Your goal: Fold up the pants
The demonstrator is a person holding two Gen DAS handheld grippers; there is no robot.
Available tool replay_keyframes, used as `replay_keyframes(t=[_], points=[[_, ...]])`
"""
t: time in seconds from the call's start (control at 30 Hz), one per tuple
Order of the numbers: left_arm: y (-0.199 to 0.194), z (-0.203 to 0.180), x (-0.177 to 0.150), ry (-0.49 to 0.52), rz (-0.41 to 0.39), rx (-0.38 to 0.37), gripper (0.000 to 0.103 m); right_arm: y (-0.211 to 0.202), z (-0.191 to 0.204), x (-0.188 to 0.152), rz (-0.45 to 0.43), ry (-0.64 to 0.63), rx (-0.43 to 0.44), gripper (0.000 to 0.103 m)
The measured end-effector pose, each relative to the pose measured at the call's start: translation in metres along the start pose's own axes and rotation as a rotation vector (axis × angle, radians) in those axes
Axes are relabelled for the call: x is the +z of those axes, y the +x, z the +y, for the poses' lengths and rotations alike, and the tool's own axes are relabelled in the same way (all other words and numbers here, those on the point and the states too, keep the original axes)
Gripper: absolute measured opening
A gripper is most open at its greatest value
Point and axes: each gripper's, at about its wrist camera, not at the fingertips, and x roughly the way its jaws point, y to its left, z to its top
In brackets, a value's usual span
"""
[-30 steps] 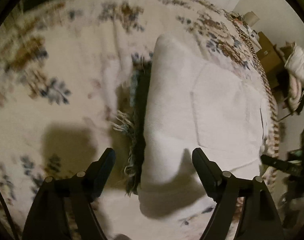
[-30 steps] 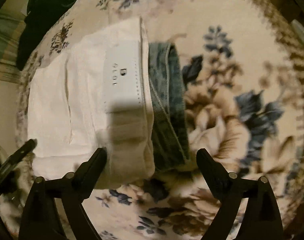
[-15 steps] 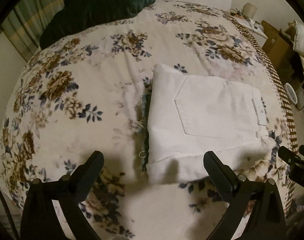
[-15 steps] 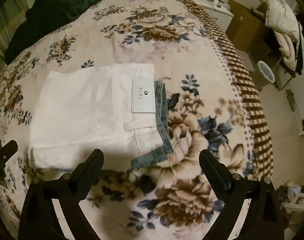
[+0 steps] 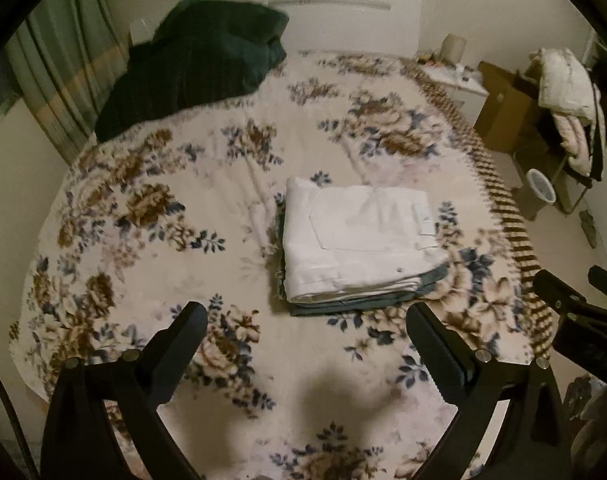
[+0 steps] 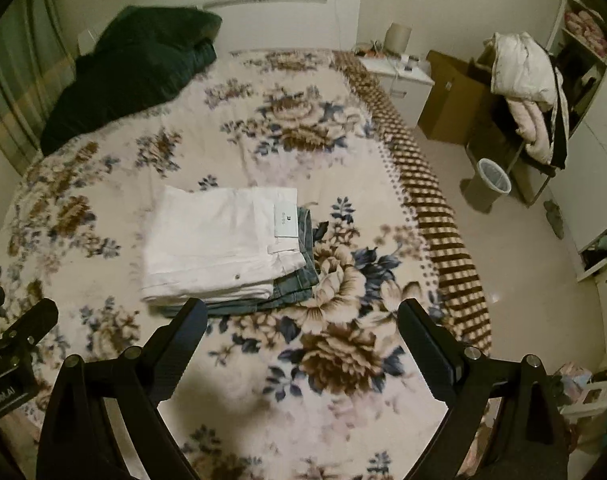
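Note:
Folded white pants (image 5: 355, 240) lie on top of folded blue jeans (image 5: 343, 307) in the middle of the floral bed cover (image 5: 151, 208). The same stack shows in the right wrist view: the white pants (image 6: 215, 244) and the jeans (image 6: 299, 280). My left gripper (image 5: 305, 320) is open and empty, held well back and above the stack. My right gripper (image 6: 301, 316) is open and empty, also pulled back from the stack. The right gripper also shows at the right edge of the left wrist view (image 5: 575, 312).
A dark green blanket (image 5: 191, 64) is heaped at the head of the bed. A nightstand (image 6: 399, 72), a cardboard box (image 6: 447, 96), a small bin (image 6: 491, 184) and a chair piled with clothes (image 6: 527, 92) stand to the right of the bed.
Both grippers have pulled back and up from the folded stack, which now looks much smaller and farther away. The stack itself has not moved.

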Motion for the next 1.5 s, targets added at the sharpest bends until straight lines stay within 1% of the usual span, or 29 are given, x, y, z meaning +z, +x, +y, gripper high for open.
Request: replay_keyframes(t=[0.1, 0.17, 0.33, 0.4, 0.6, 0.73, 0.83, 1.03, 1.2, 1.27, 1.33, 1.5], points=[[-0.051, 0.000, -0.008, 0.005, -0.038, -0.001, 0.102, -0.055, -0.004, -0.010, -0.020, -0.003, 0.016, 0.098], [-0.078, 0.000, -0.012, 0.008, -0.057, -0.007, 0.102, -0.094, -0.006, -0.017, -0.045, -0.008, 0.027, 0.098], [-0.149, 0.001, -0.025, 0.006, -0.122, 0.010, 0.102, -0.188, -0.008, -0.038, -0.100, -0.035, 0.040, 0.098], [-0.175, 0.001, -0.032, -0.002, -0.147, 0.010, 0.102, -0.216, -0.010, -0.046, -0.121, -0.039, 0.048, 0.098], [-0.230, 0.006, -0.048, -0.024, -0.189, -0.007, 0.102, -0.306, -0.022, -0.070, -0.181, -0.019, 0.083, 0.098], [-0.264, 0.004, -0.060, -0.016, -0.235, -0.009, 0.102, -0.353, -0.025, -0.081, -0.226, -0.023, 0.093, 0.098], [-0.281, 0.004, -0.066, -0.019, -0.261, -0.010, 0.102, -0.381, -0.026, -0.087, -0.255, -0.029, 0.094, 0.098], [-0.305, 0.007, -0.072, -0.039, -0.321, -0.005, 0.102, -0.414, -0.028, -0.096, -0.287, -0.029, 0.103, 0.098], [-0.312, 0.005, -0.073, -0.047, -0.350, 0.004, 0.102, -0.420, -0.032, -0.101, -0.280, -0.022, 0.111, 0.098], [-0.310, 0.004, -0.073, -0.047, -0.347, 0.010, 0.102, -0.414, -0.036, -0.098, -0.272, -0.014, 0.109, 0.102], [-0.305, 0.003, -0.072, -0.046, -0.356, 0.011, 0.103, -0.404, -0.042, -0.096, -0.269, 0.004, 0.111, 0.102], [-0.276, -0.002, -0.067, -0.049, -0.328, 0.003, 0.103, -0.363, -0.054, -0.083, -0.248, 0.030, 0.082, 0.102]])
